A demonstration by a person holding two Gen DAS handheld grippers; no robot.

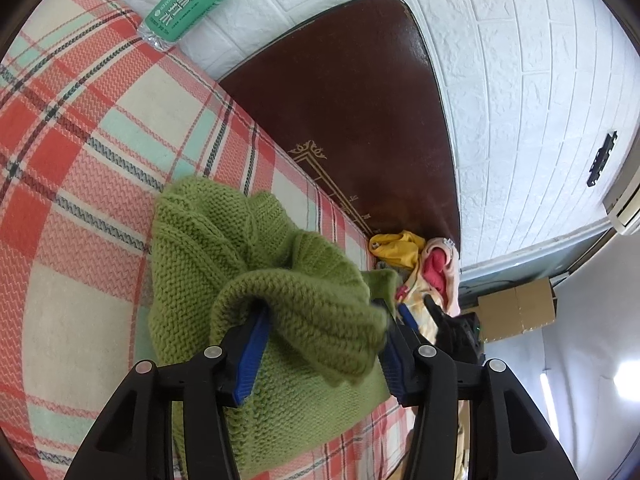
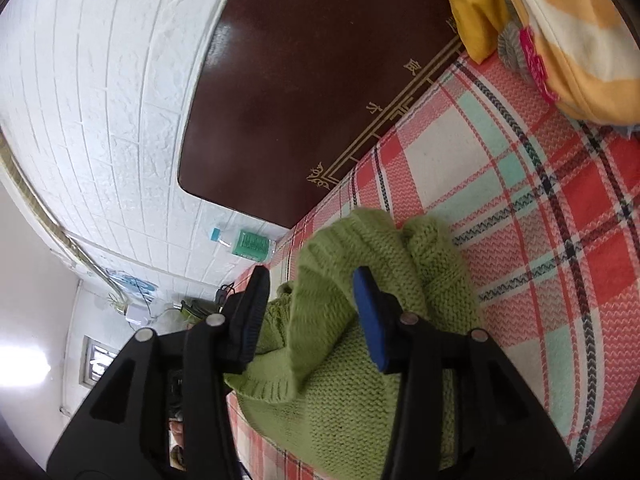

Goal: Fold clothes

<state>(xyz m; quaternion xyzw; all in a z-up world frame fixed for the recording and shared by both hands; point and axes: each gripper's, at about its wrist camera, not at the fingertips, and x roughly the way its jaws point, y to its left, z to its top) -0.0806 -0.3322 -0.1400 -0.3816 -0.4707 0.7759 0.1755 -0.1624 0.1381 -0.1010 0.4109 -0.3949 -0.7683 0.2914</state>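
Left wrist cam: left gripper [image 1: 320, 320] is spread wide, a bunched fold of the green knit sweater [image 1: 224, 240] draped loosely between its fingers, sweater lying on the plaid bedsheet [image 1: 80, 160]. Right wrist cam: right gripper [image 2: 312, 300] gapes too, sweater [image 2: 360, 380] slack between its fingers, nothing pinched.

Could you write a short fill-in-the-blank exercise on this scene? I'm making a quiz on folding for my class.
1. The knitted sweater lying between both pairs of tongs is ____ in colour.
2. The sweater rests on a bedsheet with a ____ pattern.
3. The plastic bottle by the white wall has a ____ label.
4. The dark brown headboard carries ____-coloured ornamental lines.

Missing words: green; plaid; green; gold
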